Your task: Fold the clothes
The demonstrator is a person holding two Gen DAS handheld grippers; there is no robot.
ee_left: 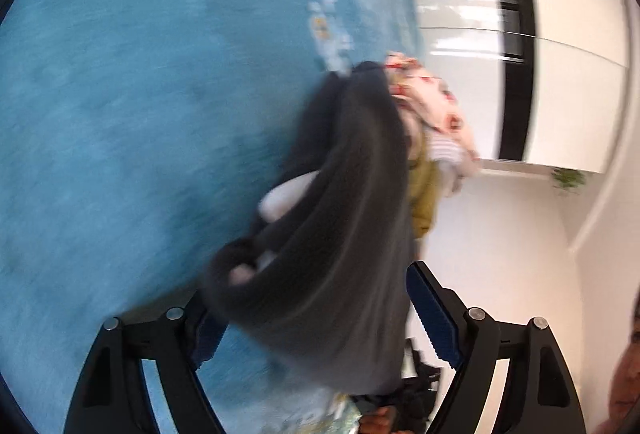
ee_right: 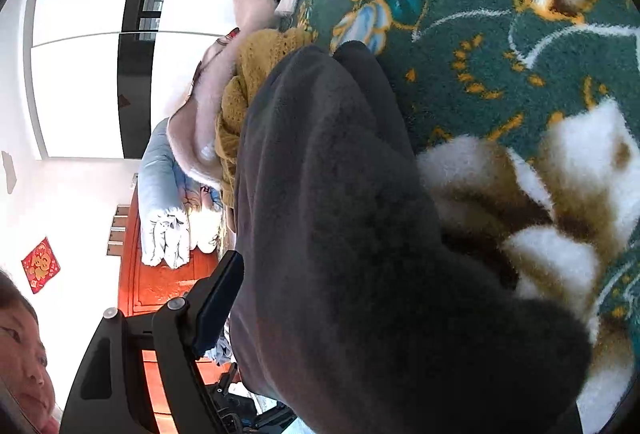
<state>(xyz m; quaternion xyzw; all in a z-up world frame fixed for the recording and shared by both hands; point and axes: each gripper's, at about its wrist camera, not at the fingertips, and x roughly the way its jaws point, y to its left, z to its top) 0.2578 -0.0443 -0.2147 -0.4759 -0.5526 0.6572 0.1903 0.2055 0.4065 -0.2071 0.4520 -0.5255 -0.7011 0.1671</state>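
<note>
Dark grey fleece garment (ee_left: 332, 234), bunched and lifted over the blue blanket (ee_left: 120, 114), lies between the spread fingers of the left gripper (ee_left: 316, 322); whether they pinch it cannot be told. The right gripper (ee_right: 360, 314) is largely buried in the same cloth, its grip likewise unclear. A heap of clothes (ee_right: 248, 82) lies beyond. Judged step: carrying or repositioning the garment. The next move calls for laying it flat, edges found.
</note>
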